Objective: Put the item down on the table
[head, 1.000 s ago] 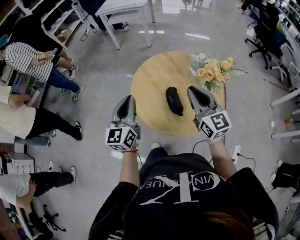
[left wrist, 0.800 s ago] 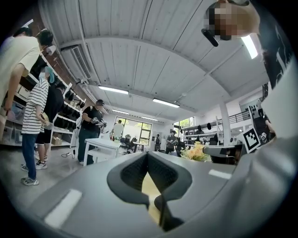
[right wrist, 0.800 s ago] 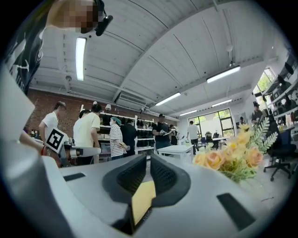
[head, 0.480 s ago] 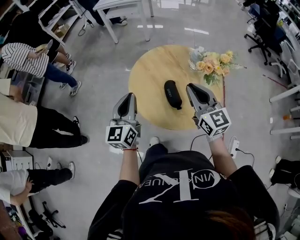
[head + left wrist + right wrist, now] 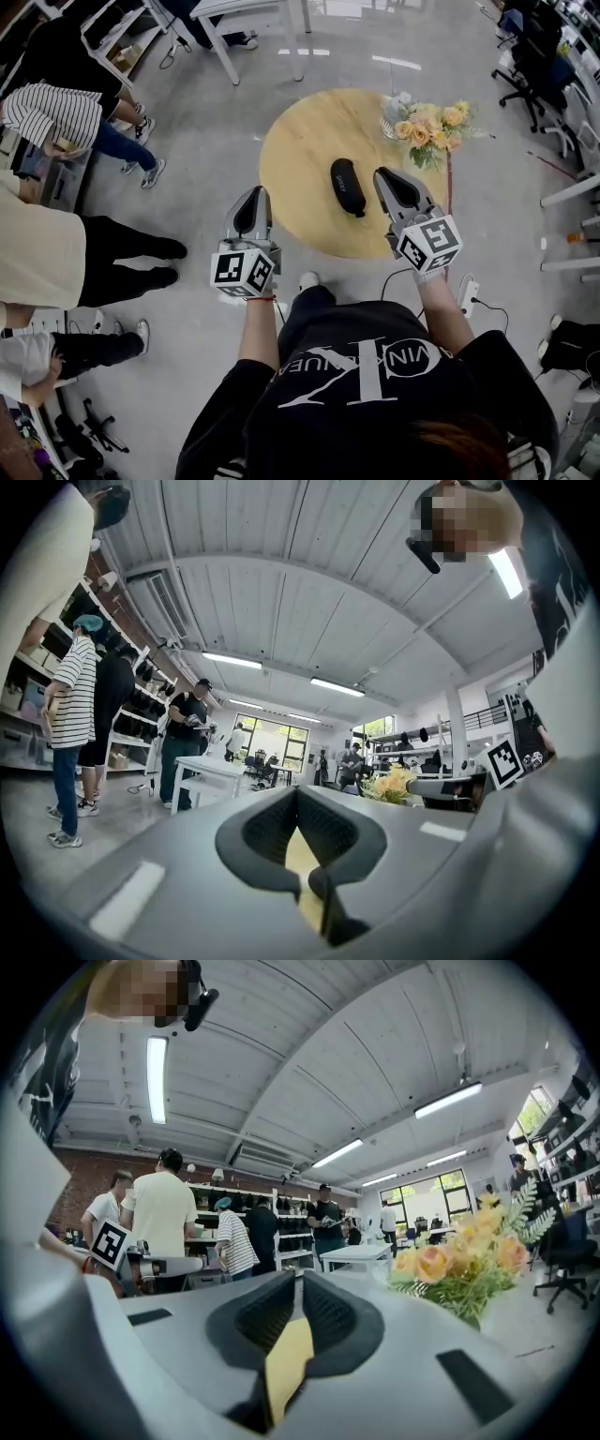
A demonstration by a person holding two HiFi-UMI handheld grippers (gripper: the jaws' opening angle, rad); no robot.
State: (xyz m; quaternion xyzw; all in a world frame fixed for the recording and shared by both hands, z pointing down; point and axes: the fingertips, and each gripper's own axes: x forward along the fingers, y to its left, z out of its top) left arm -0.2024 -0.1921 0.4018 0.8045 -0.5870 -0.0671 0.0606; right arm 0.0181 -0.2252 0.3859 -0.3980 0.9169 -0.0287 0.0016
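Note:
A black oblong item (image 5: 348, 187) lies on the round wooden table (image 5: 300, 159), free of both grippers. My right gripper (image 5: 389, 178) hovers just right of it, over the table's near right part, jaws shut and empty. Off the table's near left edge, over the floor, my left gripper (image 5: 253, 199) is also shut and empty. In the left gripper view the left gripper (image 5: 298, 794) has its tips together with only the tabletop showing behind. The right gripper view shows the right gripper (image 5: 298, 1281) the same way.
A bunch of yellow flowers (image 5: 427, 129) stands at the table's far right edge, also seen close by as flowers (image 5: 459, 1260). People (image 5: 56, 112) stand and sit at the left. A white table (image 5: 248, 19) is beyond, office chairs (image 5: 525, 56) at right, a power strip (image 5: 466, 298) on the floor.
Both grippers and the black item stay where they were. The people at the left have shifted, and the head view has drifted slightly.

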